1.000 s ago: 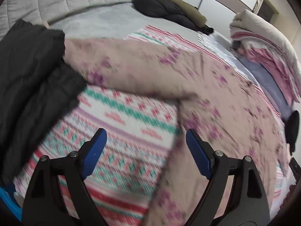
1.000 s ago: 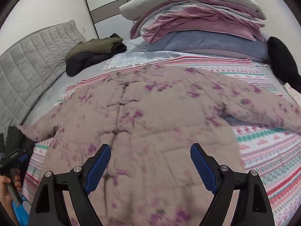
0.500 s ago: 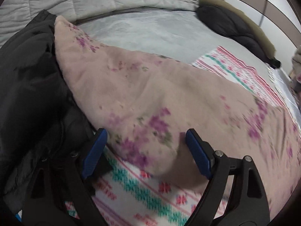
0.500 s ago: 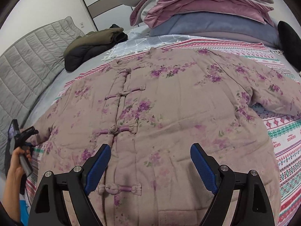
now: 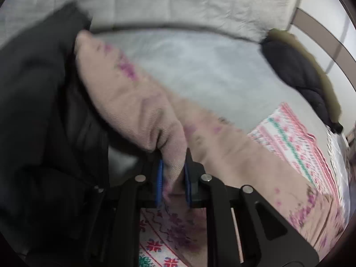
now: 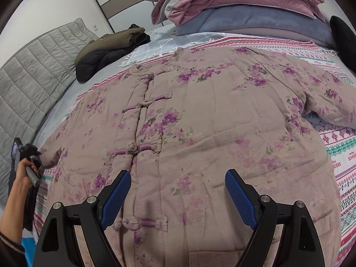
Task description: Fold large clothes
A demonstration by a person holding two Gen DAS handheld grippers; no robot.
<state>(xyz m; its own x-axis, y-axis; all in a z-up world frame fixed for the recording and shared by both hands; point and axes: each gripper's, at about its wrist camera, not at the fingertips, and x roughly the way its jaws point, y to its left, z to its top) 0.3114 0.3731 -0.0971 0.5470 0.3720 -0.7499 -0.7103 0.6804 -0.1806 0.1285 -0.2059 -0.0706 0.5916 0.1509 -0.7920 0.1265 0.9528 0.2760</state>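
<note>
A padded pinkish jacket [image 6: 200, 122] with purple flowers and knot buttons lies spread front-up on the bed. Its left sleeve [image 5: 133, 111] runs out toward the headboard. My left gripper [image 5: 172, 162] has its jaws closing, and the blue pads press on a pinched fold of that sleeve near the cuff. In the right wrist view a hand [image 6: 22, 173] holds that gripper [image 6: 31, 153] at the sleeve end. My right gripper [image 6: 178, 175] hovers open over the jacket's lower front, nothing between its fingers.
A black garment [image 5: 44, 111] lies beside the sleeve at the left. An olive and black coat [image 6: 106, 49] sits near the grey quilted headboard [image 6: 29, 77]. Stacked bedding [image 6: 244, 6] fills the far side. A patterned blanket [image 6: 338, 151] lies under the jacket.
My left gripper swung toward the sleeve end and went from wide open to closed on the sleeve fabric. The right gripper sank a little closer to the jacket and stayed open.
</note>
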